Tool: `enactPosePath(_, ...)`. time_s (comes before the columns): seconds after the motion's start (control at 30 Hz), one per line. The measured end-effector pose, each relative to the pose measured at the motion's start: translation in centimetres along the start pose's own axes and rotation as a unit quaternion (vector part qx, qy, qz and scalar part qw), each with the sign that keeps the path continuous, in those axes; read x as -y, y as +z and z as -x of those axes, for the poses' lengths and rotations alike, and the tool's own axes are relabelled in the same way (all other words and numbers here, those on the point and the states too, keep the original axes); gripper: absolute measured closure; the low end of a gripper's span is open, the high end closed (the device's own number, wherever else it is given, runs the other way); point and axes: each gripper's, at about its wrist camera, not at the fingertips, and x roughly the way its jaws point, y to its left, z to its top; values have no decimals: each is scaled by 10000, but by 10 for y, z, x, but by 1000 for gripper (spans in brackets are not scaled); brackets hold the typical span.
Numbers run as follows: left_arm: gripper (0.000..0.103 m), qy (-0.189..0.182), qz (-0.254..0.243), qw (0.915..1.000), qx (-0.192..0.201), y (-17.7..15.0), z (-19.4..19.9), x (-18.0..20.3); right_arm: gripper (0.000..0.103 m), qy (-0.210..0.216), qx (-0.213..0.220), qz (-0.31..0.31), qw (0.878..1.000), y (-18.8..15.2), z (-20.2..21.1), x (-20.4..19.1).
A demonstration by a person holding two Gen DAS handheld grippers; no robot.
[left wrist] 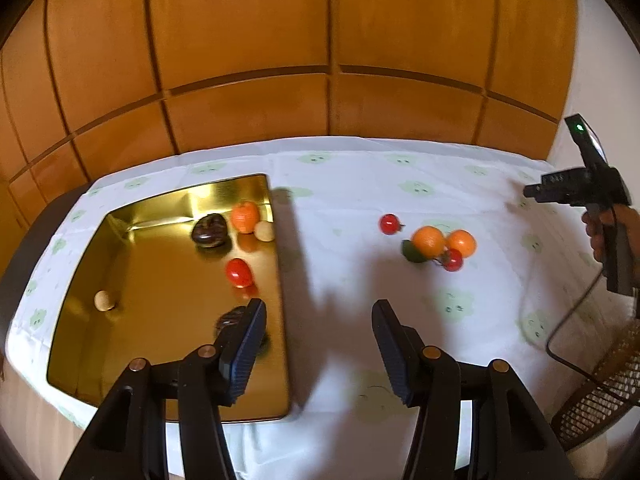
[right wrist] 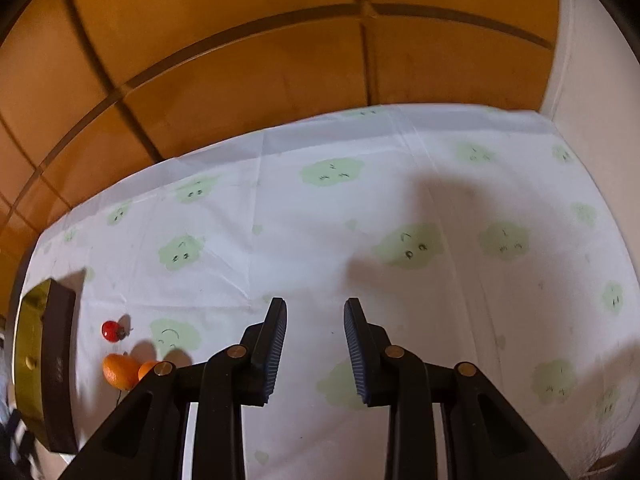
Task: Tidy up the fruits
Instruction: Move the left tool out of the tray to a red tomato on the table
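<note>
The left tongs (left wrist: 318, 334) stand apart and empty above the gold tray's (left wrist: 160, 400) right rim; the right tongs (right wrist: 316, 344) are apart too, over bare cloth. The tray already holds several fruits, among them a red tomato (left wrist: 239, 273). Two oranges (left wrist: 429, 240), a lime and two small red fruits lie loose on the bench's white tablecloth (left wrist: 400, 184). Wooden cabinets (left wrist: 280, 40) stand behind.

A table under a white cloth (left wrist: 340, 184) with green prints carries a gold tray (left wrist: 160, 280) and loose fruits (left wrist: 436, 244) beside it
</note>
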Motion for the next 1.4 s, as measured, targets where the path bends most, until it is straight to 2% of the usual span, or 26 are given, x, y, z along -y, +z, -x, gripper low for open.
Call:
enactPosePath(0.3, 47, -260, -297, 9992, -118, 4, -9, 26, 73, 83, 72, -277, 9996, 0, 4, 7)
enactPosePath(0.7, 47, -576, -198, 9969, -490, 2, -36, 41, 73, 150, 32, -223, 9996, 2, 4, 5)
enactPosePath(0.93, 47, -792, 21, 9940, -758, 8, -58, 42, 73, 224, 14, -189, 9996, 2, 5, 4)
enactPosePath(1.1, 49, -944, 338, 9903, -958, 22, -77, 40, 73, 276, -10, -186, 9994, 3, 5, 3)
enactPosePath(1.23, 49, -881, 373, 9915, -878, 43, -91, 42, 73, 309, -21, -144, 9994, 3, 5, 1)
enactPosePath(1.4, 52, -1034, 711, 9862, -1081, 70, -125, 36, 73, 365, -35, -134, 9992, 3, 5, 0)
